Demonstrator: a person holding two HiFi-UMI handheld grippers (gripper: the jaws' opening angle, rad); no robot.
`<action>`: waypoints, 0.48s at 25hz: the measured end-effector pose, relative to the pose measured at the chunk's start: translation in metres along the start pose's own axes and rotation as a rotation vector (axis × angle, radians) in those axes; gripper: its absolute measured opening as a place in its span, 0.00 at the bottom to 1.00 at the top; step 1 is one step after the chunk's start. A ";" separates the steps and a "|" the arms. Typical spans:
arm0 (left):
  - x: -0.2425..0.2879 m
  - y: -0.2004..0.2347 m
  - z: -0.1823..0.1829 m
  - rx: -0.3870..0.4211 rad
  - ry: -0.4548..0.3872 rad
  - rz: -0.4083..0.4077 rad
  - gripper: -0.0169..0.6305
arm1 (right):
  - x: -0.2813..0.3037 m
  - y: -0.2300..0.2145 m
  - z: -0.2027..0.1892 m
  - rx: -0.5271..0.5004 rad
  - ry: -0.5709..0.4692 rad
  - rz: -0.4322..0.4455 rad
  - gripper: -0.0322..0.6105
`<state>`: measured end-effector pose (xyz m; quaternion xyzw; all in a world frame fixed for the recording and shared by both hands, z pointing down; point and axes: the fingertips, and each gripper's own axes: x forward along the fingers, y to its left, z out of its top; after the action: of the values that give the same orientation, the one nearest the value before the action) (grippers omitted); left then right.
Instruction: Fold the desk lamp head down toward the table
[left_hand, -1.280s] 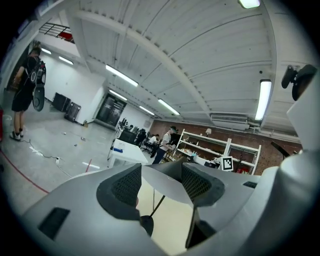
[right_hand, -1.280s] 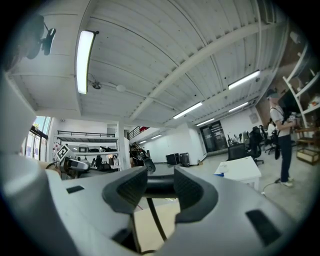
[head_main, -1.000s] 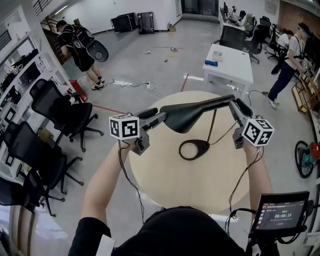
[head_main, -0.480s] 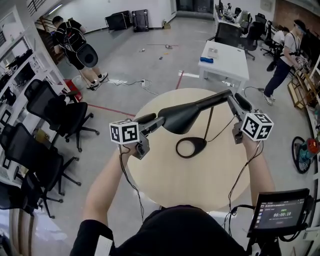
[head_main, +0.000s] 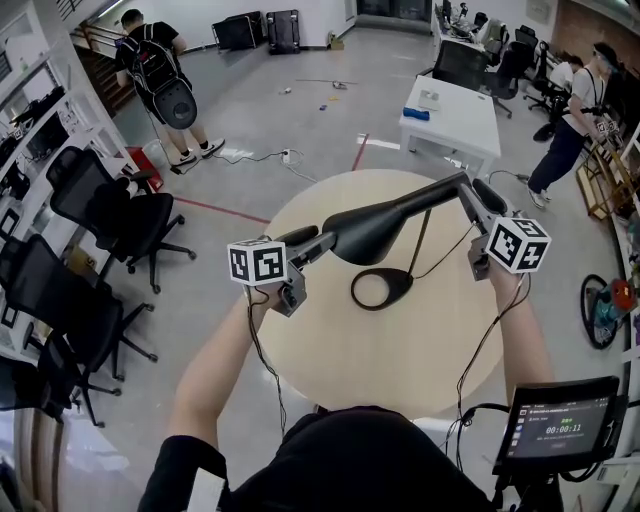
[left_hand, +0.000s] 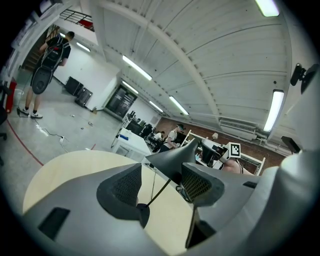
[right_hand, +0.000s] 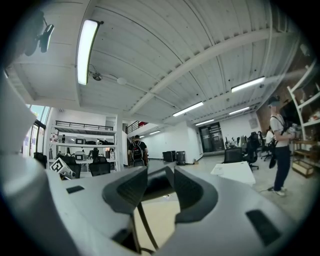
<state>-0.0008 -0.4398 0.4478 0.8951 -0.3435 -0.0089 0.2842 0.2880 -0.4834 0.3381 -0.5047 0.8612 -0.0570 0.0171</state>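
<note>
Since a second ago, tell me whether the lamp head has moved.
Yes, slightly: against the lamp base, the lamp head has risen at its right gripper end, steepening its slant.

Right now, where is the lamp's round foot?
In the head view, the lamp base sits on the round table near its middle, under the lamp head, between the left gripper and right gripper.

From my remote feed I log one round counter (head_main: 380, 350) with a pale wood top, standing on a grey floor (head_main: 250, 110), and resting directly on it, near its middle, the black, flat, ring-shaped lamp base (head_main: 381, 289), a thin stem rising from its right end.
</note>
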 end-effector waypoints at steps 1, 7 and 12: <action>0.000 0.000 -0.002 0.001 -0.002 0.004 0.42 | 0.000 0.000 0.000 0.004 0.000 0.003 0.31; 0.005 0.003 -0.012 -0.016 0.002 0.017 0.42 | 0.002 0.006 0.003 -0.019 0.012 0.024 0.30; 0.010 0.006 -0.023 -0.036 0.013 0.020 0.42 | 0.002 0.009 0.005 -0.055 0.034 0.024 0.30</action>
<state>0.0083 -0.4380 0.4715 0.8865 -0.3501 -0.0065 0.3025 0.2794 -0.4815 0.3320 -0.4934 0.8687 -0.0417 -0.0107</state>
